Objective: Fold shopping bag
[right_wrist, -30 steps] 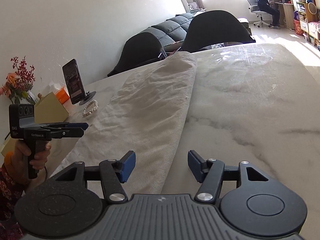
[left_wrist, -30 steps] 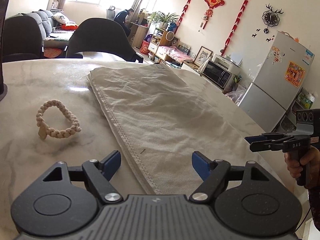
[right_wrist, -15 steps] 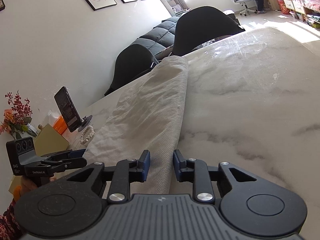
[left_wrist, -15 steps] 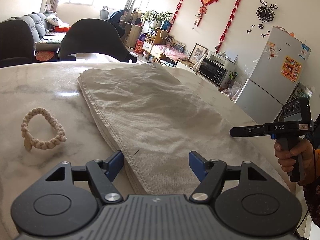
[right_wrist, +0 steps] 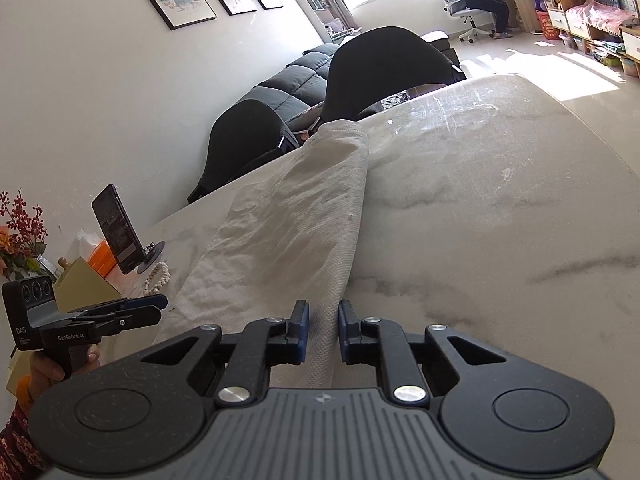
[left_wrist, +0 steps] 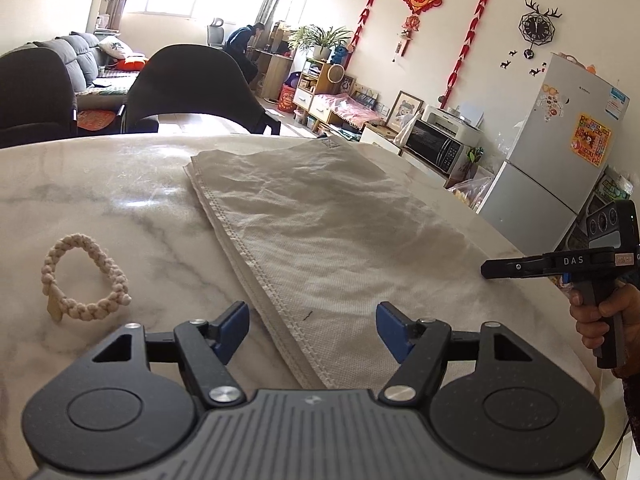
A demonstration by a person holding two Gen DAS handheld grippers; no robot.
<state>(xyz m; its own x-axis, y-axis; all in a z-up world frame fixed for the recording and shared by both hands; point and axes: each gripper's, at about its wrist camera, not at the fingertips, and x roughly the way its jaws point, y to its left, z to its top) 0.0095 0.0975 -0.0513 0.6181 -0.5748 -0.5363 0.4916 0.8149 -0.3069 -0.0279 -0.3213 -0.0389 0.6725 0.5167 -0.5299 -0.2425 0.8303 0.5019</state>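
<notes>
Both tongs tilt downward: left tongs (left_wrist: 312, 330) closing, unclamped; right tongs (right_wrist: 323, 330) closing on bag (right_wrist: 288, 240).

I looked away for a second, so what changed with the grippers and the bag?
The right hand-held gripper went from wide open to nearly shut and is closing around the shopping bag's near right edge. The left hand-held gripper is narrowing slightly, gripping nothing. The braided ring stayed put.
</notes>
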